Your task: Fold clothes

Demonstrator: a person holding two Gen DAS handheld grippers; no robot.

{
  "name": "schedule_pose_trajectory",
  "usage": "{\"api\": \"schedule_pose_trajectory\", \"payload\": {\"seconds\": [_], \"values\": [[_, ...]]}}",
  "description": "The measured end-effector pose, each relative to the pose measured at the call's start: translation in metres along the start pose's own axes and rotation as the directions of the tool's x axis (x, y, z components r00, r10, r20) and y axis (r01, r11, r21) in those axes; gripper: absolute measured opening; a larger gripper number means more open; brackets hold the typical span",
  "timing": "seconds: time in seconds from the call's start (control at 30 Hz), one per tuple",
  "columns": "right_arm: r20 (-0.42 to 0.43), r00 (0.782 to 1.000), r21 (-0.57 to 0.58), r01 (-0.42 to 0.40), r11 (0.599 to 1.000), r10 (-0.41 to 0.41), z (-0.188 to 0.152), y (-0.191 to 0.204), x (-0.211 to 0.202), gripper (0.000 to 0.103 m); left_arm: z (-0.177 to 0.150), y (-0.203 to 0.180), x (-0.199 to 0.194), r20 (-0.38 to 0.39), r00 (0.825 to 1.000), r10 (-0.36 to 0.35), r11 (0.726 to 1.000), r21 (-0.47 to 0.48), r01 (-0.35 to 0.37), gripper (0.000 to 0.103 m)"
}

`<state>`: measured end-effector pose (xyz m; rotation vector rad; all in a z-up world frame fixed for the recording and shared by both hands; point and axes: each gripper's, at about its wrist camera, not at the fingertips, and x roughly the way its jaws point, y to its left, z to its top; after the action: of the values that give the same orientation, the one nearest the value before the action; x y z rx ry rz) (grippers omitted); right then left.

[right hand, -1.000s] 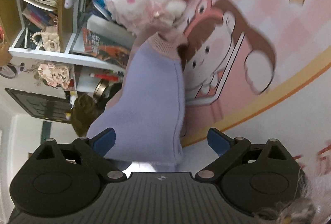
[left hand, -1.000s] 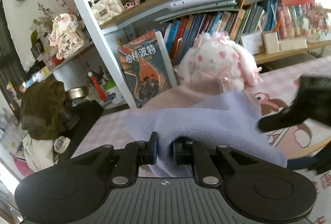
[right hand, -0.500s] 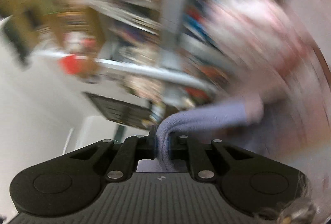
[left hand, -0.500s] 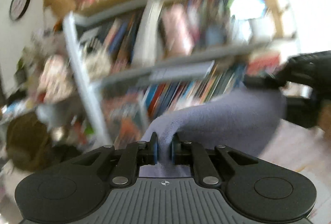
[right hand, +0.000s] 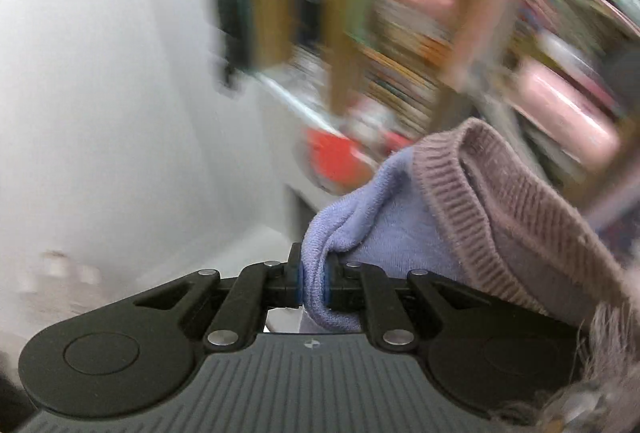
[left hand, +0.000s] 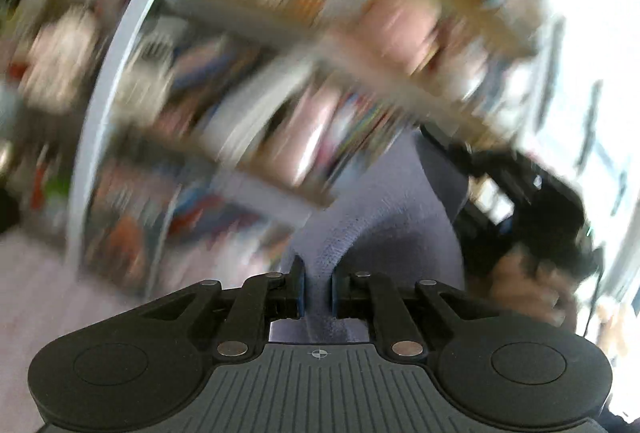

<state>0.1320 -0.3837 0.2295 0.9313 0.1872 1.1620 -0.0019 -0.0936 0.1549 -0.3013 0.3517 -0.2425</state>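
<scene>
Background: blurred bookshelf (left hand: 248, 81) fills both views.
Left gripper (left hand: 318, 291): fingers clenched on a fold of the lavender garment (left hand: 384, 233), held aloft.
Right gripper (right hand: 313, 285): fingers clamp a bunched lavender edge beside the pink ribbed cuff (right hand: 500, 201).
Handling: soft, light knit, drapes and stretches; likely best gripped at hems or seams.

— Bookshelf (left hand: 280, 81) smeared by motion; spines and titles unreadable.
— Same from the right wrist: shelf contents just streaks of colour. Lilac garment (right hand: 384, 233) cut off at the frame's right edge, full shape hidden.
— Right gripper (left hand: 520, 193) blurred, partly behind cloth.
</scene>
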Motion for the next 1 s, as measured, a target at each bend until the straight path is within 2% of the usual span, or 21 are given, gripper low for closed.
{"api": "schedule_pose_trajectory", "payload": {"seconds": [0.03,0.07,0.13,0.2,0.27,0.37,0.4,0.47,0.53,0.57,0.6,0.63,0.67,0.77,0.83,0.93,1.0], "values": [[-0.039,0.997,0.013,0.064,0.998,-0.064,-0.011,-0.017,0.008,0.008,-0.015,0.011,0.016,-0.075,0.996,0.051,0.999,0.013,-0.050,0.011],[-0.079,0.989,0.024,0.129,0.991,-0.126,-0.023,-0.035,0.016,0.008,-0.031,0.022,0.032,-0.149,0.984,0.102,0.995,0.029,-0.098,0.011],[-0.160,0.956,0.038,0.257,0.966,-0.248,-0.045,-0.069,0.032,0.008,-0.058,0.042,0.054,-0.227,0.957,0.183,0.983,0.065,-0.173,0.011],[-0.241,0.901,0.041,0.381,0.924,-0.361,-0.068,-0.104,0.048,0.008,-0.078,0.063,0.072,-0.281,0.927,0.249,0.968,0.085,-0.235,0.010],[-0.320,0.826,0.033,0.499,0.866,-0.464,-0.090,-0.139,0.064,0.008,-0.083,0.084,0.082,-0.309,0.909,0.279,0.960,0.064,-0.273,0.010],[-0.342,0.795,-0.002,0.533,0.846,-0.501,-0.102,-0.146,0.064,0.009,-0.083,0.101,0.091,-0.331,0.889,0.315,0.949,0.100,-0.299,0.013],[-0.344,0.784,-0.023,0.543,0.839,-0.517,-0.105,-0.145,0.060,0.010,-0.086,0.106,0.095,-0.339,0.882,0.328,0.945,0.114,-0.308,0.017],[-0.348,0.762,-0.065,0.562,0.825,-0.547,-0.110,-0.142,0.051,0.018,-0.090,0.115,0.102,-0.355,0.865,0.354,0.935,0.137,-0.326,0.020],[-0.350,0.739,-0.107,0.579,0.808,-0.576,-0.115,-0.139,0.042,0.044,-0.089,0.117,0.099,-0.361,0.855,0.372,0.928,0.141,-0.345,0.032],[-0.350,0.727,-0.127,0.588,0.799,-0.591,-0.118,-0.138,0.037,0.046,-0.088,0.118,0.097,-0.357,0.849,0.390,0.921,0.144,-0.362,0.039],[-0.351,0.715,-0.148,0.595,0.790,-0.605,-0.120,-0.137,0.033,0.048,-0.088,0.118,0.093,-0.348,0.842,0.412,0.911,0.151,-0.384,0.053],[-0.350,0.703,-0.169,0.603,0.780,-0.619,-0.123,-0.135,0.028,0.050,-0.087,0.117,0.088,-0.337,0.840,0.424,0.906,0.156,-0.394,0.063],[-0.350,0.690,-0.190,0.610,0.769,-0.633,-0.126,-0.134,0.024,0.050,-0.086,0.116,0.082,-0.326,0.840,0.433,0.901,0.161,-0.402,0.065],[-0.345,0.652,-0.251,0.628,0.736,-0.675,-0.133,-0.130,0.010,0.051,-0.082,0.112,0.066,-0.300,0.842,0.448,0.894,0.170,-0.415,0.067],[-0.336,0.613,-0.275,0.662,0.697,-0.715,-0.136,-0.128,-0.015,0.051,-0.079,0.103,0.055,-0.273,0.843,0.463,0.886,0.179,-0.429,0.067],[-0.320,0.548,-0.306,0.712,0.632,-0.773,-0.139,-0.124,-0.056,0.051,-0.076,0.082,0.043,-0.234,0.864,0.445,0.894,0.174,-0.413,0.067],[-0.325,0.510,-0.304,0.741,0.598,-0.797,-0.144,-0.123,-0.083,0.051,-0.075,0.063,0.038,-0.209,0.891,0.404,0.912,0.166,-0.374,0.069]]}}
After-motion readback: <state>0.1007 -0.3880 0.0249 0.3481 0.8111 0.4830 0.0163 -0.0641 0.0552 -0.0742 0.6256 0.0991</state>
